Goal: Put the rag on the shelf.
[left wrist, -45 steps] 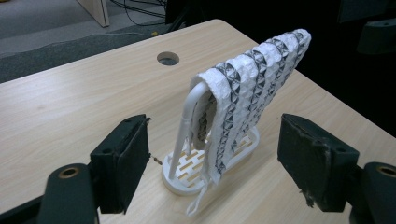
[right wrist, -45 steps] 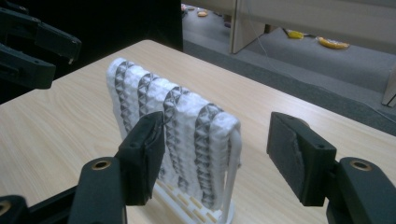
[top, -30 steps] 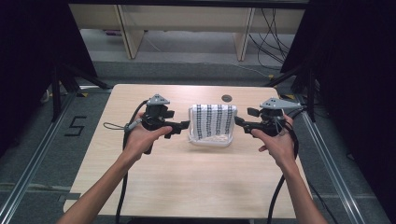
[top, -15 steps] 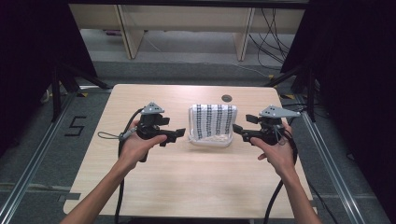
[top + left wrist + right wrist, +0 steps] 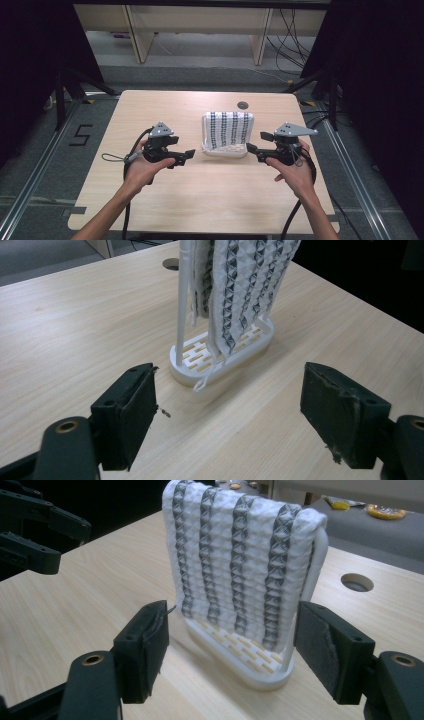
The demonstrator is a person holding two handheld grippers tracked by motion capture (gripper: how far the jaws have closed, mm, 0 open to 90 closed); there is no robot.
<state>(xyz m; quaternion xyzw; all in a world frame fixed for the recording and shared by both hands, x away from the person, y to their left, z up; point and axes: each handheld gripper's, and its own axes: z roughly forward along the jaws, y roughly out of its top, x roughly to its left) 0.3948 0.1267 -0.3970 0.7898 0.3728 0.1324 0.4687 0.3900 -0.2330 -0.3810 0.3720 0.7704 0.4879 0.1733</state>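
Nothing is yet being gripped: the patterned cloth (image 5: 229, 129) is hanging over its white rack (image 5: 223, 150) mid-desk (image 5: 200, 200), while left gripper (image 5: 184, 157) and right gripper (image 5: 254, 142) are being held either side, fingers apart.

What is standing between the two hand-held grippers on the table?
In the high view, a white rack with a patterned cloth draped over it stands between the left hand-held gripper and the right hand-held gripper.

Left gripper (image 5: 227, 410) with two black jaws wide apart, nothing between them, white rack (image 5: 222, 357) on wooden table (image 5: 75, 325), patterned cloth (image 5: 240, 285) hanging on it
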